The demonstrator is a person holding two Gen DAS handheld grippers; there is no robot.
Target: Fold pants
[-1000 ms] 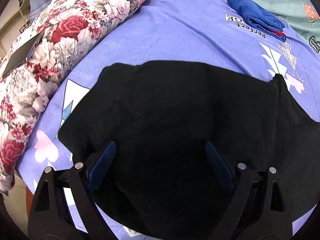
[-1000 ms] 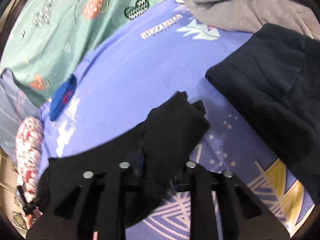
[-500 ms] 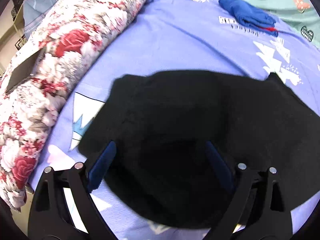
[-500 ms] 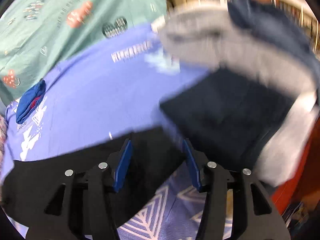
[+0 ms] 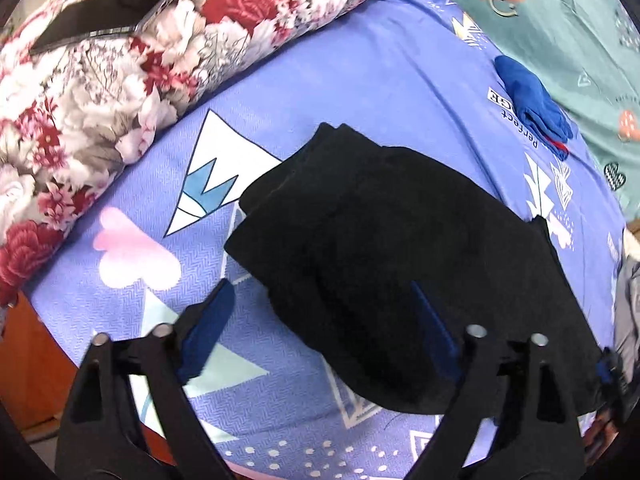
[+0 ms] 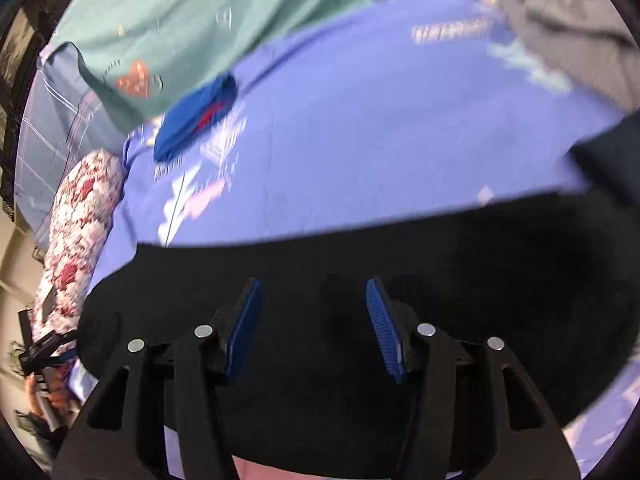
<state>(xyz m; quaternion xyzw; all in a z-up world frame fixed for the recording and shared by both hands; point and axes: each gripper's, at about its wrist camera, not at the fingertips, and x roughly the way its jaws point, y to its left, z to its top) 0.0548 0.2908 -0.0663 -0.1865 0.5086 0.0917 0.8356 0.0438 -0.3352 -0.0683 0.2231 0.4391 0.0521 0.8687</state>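
The black soft-fabric pants lie partly folded on the purple patterned bed sheet, long axis running from the doubled-over end at the left tongs toward the right tongs. Both tongs are spread and pinch nothing; the left straddles the near edge of the doubled end, the right hovers above the garment's middle, so either is judged within reach. No containers are visible.

We note even, bright light, soft shadows. Fisheye bends edges, dark vignette corners. Right wrist view motion-smeared; left sharp. Black pants read as detail-less mass.
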